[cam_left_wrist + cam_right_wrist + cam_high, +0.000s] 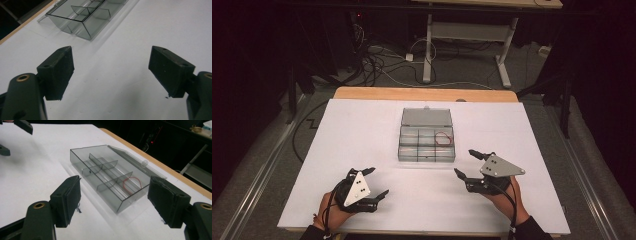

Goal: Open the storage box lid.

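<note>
The left hand-held gripper [378, 182] hovers low over the white worktop [362, 130], jaws spread wide with nothing between them; the clear plastic box [427, 142] lies ahead of it and off to its right, well apart; the box sits mid-worktop, lid folded back, a red loop [443, 138] in one right-hand compartment; the right hand-held gripper [467, 162] stands near the box's front right corner, jaws wide apart, empty, pointing at it.
</note>
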The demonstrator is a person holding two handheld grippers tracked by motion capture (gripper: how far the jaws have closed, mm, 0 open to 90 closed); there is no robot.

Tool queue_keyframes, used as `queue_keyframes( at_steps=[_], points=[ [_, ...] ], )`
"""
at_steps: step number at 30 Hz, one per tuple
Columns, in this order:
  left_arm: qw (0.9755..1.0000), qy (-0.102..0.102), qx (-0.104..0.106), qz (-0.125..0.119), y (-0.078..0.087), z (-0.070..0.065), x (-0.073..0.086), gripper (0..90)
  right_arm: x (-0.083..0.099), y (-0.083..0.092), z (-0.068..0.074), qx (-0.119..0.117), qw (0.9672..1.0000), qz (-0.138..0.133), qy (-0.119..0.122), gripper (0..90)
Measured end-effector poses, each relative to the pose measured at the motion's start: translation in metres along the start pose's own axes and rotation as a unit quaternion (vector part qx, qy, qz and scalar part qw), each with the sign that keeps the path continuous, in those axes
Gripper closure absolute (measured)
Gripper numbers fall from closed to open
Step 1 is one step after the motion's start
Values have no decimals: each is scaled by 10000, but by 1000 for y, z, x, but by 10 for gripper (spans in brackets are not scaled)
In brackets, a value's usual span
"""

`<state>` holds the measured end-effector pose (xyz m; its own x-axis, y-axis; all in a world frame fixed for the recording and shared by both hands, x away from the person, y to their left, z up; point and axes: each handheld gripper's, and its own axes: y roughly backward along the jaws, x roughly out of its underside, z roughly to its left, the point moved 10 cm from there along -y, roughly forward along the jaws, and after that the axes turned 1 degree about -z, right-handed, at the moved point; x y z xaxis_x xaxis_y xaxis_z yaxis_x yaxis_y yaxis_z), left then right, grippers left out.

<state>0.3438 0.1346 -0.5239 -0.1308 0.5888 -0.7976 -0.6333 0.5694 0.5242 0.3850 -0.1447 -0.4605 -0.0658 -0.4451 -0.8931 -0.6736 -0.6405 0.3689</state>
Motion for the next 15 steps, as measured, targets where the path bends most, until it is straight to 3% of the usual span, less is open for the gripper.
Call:
queue_keyframes(
  at_steps=[1,6,7,9,10,15],
  points=[
    [9999,142,38,-62,-1,-3,-1,198,2,2,0,5,10000,17,-10,271],
    [9999,156,35,-53,-1,-3,-1,199,14,10,2,0,9999,107,-55,270],
    [10000,5,10,12,0,0,0,199,17,12,2,-2,9999,134,-53,269],
    [10000,-12,-9,35,-1,0,0,199,22,14,2,26,9999,149,-45,265],
    [9999,148,33,-22,-2,-3,0,199,25,14,1,29,9998,168,-58,265],
    [9998,177,73,-21,-3,-5,0,199,39,17,-1,70,9995,284,-90,263]
  ],
)
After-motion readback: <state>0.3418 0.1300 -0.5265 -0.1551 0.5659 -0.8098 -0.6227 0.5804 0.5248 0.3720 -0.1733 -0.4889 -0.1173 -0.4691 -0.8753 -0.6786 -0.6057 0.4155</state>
